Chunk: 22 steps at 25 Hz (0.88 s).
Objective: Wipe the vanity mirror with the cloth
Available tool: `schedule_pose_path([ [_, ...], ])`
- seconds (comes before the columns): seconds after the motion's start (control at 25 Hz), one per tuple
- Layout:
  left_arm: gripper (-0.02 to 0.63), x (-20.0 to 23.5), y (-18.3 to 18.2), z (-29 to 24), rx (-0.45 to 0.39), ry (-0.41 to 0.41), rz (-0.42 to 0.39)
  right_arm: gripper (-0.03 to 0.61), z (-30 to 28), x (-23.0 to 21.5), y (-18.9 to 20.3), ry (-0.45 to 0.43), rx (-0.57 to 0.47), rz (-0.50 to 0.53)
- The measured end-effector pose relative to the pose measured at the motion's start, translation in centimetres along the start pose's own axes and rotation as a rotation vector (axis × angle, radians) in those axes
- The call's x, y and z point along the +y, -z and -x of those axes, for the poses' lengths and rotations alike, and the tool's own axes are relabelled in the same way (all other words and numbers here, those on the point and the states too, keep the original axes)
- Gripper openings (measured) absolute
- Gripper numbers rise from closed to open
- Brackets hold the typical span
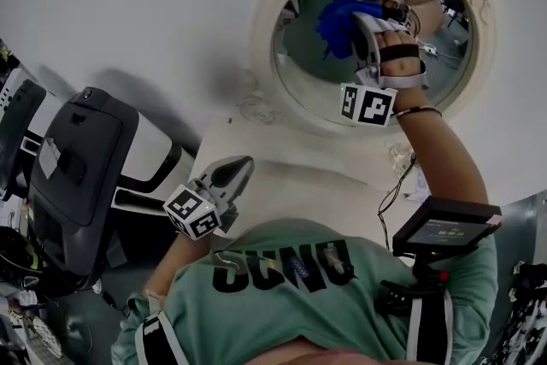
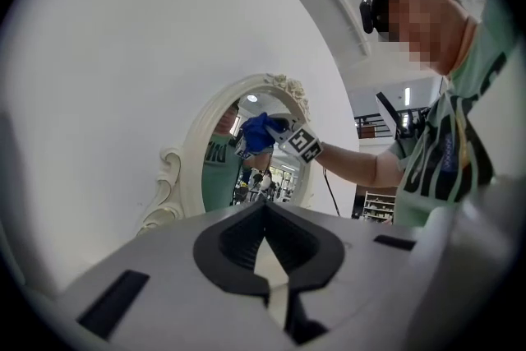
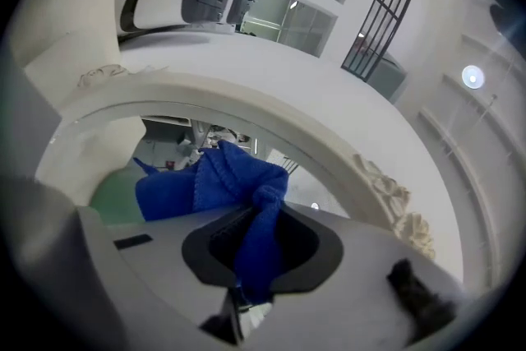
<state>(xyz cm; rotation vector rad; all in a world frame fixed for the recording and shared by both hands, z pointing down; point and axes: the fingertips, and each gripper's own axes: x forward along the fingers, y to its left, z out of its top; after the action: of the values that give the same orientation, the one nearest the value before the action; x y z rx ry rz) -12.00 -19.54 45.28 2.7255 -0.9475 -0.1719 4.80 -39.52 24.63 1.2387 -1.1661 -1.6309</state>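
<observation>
The oval vanity mirror (image 1: 301, 73) in its ornate white frame leans at the top right of the head view. My right gripper (image 1: 369, 9) is shut on the blue cloth (image 1: 342, 20), and the cloth lies against the upper part of the glass. In the right gripper view the cloth (image 3: 220, 183) bunches out of the shut right gripper (image 3: 253, 236), just below the frame's arch (image 3: 329, 145). My left gripper (image 1: 238, 170) hangs low before the mirror's foot, shut and holding nothing. The left gripper view looks past the left gripper (image 2: 265, 208) to the mirror (image 2: 215, 168) and the cloth (image 2: 258, 132).
The mirror stands on a white table (image 1: 291, 184) against a white wall. A black and white chair (image 1: 81, 162) is at the left. A black cable (image 1: 395, 188) runs down by the mirror's right side. A small screen device (image 1: 444, 226) sits on the person's chest.
</observation>
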Motion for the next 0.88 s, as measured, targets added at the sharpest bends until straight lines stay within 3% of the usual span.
schedule_pose_path([
  [0.16, 0.009, 0.1, 2.0, 0.5, 0.067, -0.024, 0.036, 0.052, 3.0, 11.4, -1.8, -0.137, -0.029, -0.012],
  [0.48, 0.009, 1.3, 6.8, 2.3, 0.214, -0.079, 0.107, 0.052, 9.9, 35.9, -5.0, -0.516, -0.056, -0.041],
  [0.68, 0.009, 2.4, 7.9, 3.2, 0.244, -0.095, 0.114, 0.051, 9.8, 37.4, -5.0, -0.508, -0.039, -0.109],
  [0.88, 0.009, 1.2, 6.4, 2.9, 0.205, -0.052, 0.064, 0.052, 10.0, 36.6, -5.9, -0.557, -0.044, -0.129],
])
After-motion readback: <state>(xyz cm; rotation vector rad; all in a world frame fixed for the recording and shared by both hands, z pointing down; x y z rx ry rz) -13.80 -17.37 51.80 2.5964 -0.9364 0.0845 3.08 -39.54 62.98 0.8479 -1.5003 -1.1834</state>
